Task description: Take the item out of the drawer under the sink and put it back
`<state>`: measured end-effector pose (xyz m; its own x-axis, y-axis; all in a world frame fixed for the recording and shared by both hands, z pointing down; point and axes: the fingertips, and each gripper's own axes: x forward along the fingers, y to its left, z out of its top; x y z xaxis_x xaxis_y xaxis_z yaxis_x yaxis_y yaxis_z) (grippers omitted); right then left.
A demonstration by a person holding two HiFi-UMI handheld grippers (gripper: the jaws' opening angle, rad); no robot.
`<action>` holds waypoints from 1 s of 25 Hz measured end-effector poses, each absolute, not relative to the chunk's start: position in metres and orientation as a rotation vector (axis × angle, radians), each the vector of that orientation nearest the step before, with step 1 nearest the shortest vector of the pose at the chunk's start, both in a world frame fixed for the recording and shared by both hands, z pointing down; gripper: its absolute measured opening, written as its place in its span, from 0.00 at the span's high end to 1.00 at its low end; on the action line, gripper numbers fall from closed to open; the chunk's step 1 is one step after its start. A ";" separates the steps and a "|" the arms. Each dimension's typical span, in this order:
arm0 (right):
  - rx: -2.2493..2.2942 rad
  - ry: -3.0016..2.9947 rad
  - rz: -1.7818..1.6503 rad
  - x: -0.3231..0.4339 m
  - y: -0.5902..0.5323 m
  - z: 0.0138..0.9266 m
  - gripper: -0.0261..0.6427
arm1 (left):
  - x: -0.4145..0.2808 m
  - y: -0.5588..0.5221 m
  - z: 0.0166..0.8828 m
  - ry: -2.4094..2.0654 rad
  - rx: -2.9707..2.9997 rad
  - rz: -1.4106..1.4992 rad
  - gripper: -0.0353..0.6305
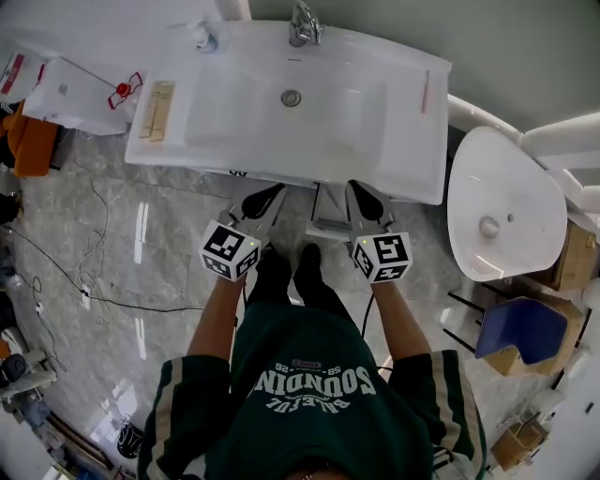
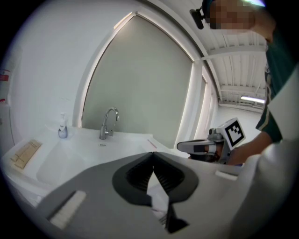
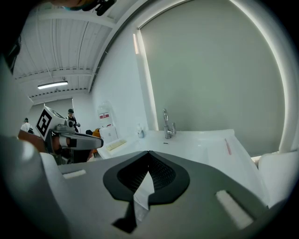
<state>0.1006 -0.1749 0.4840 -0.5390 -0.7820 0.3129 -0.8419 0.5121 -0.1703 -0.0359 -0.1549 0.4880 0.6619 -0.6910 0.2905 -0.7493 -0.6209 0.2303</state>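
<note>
The white sink [image 1: 403, 141] fills the top of the head view, with its faucet [image 1: 302, 23] at the back. No drawer shows; the space below the countertop is hidden. My left gripper [image 1: 265, 200] and right gripper [image 1: 366, 197] are side by side at the sink's front edge, pointing toward it. In the left gripper view the left gripper [image 2: 153, 154] has its jaws meeting at the tips with nothing between them, above the basin [image 2: 70, 158]. The right gripper [image 3: 148, 153] is likewise shut and empty in its own view.
A soap bottle [image 1: 206, 37], a wooden piece [image 1: 157, 110] and a thin pink stick [image 1: 425, 91] lie on the sink top. A loose white basin [image 1: 506, 202], cardboard boxes [image 1: 572, 258] and a blue object [image 1: 525, 328] stand to the right. Cables [image 1: 94, 234] run over the floor at left.
</note>
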 end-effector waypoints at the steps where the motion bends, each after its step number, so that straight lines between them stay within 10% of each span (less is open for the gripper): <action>1: 1.387 -2.545 0.466 0.102 -0.170 0.492 0.96 | -0.034 -0.152 0.494 -1.133 2.541 0.255 0.87; 25: 1.079 -2.178 0.660 0.110 -0.109 0.698 0.79 | -0.039 -0.079 0.586 -1.043 2.359 0.378 0.87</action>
<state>0.1103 -0.1091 0.6975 -0.4798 -0.5184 0.7079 -0.8240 0.5434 -0.1606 -0.0392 -0.0788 0.5861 0.6632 -0.5996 0.4479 -0.7474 -0.5624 0.3537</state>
